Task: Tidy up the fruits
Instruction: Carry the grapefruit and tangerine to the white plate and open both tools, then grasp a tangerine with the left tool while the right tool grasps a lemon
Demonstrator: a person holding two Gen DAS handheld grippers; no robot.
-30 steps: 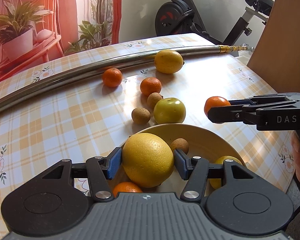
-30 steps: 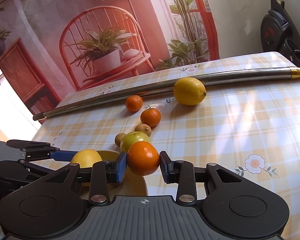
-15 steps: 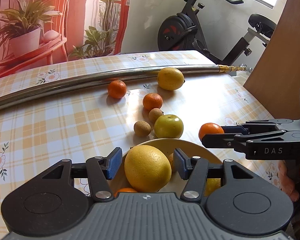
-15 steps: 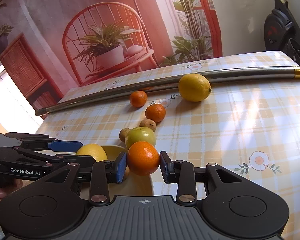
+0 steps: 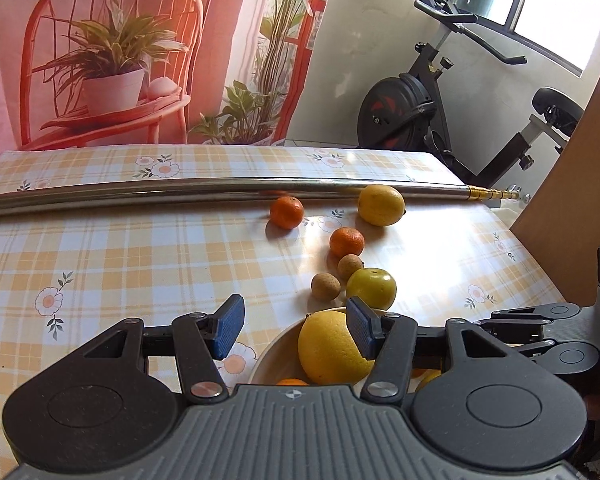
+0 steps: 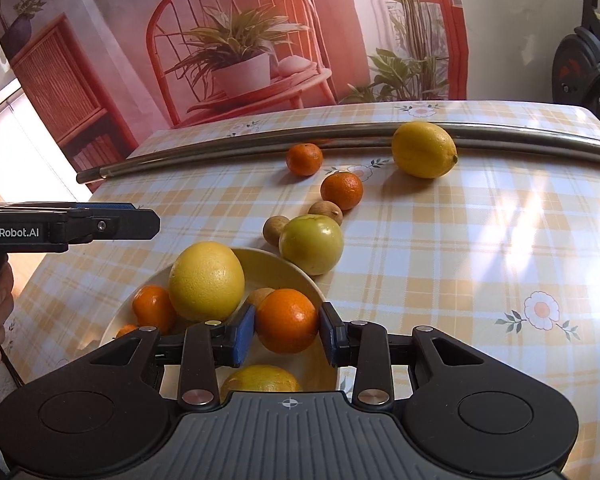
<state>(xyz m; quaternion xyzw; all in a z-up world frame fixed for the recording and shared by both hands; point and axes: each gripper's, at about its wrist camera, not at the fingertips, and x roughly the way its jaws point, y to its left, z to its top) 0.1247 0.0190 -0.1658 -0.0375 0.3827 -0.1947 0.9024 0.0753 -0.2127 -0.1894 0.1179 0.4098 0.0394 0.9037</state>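
Right now the orange sits clamped between the blue pads of the right tongs, held over the near rim of the cream bowl; the jaws are closing a touch tighter on it. Just left of it in the bowl lies the big yellow grapefruit, with a small mandarin beside that and another yellow fruit at the bottom edge, partly hidden by the tongs body.

Left tongs are released, nothing between the pads; the grapefruit shows past the right pad, resting in the bowl, not gripped. In the right view they sit off to the left, clear of the bowl.

Loose on the desk beyond the bowl: green apple touching the rim, two brown longans near it, two mandarins, a lemon against the steel pipe.

Versus a second ago: left tongs were around the grapefruit over the bowl, now lifted and shifted left, off it. Right tongs carried the orange from beside the bowl to over it.
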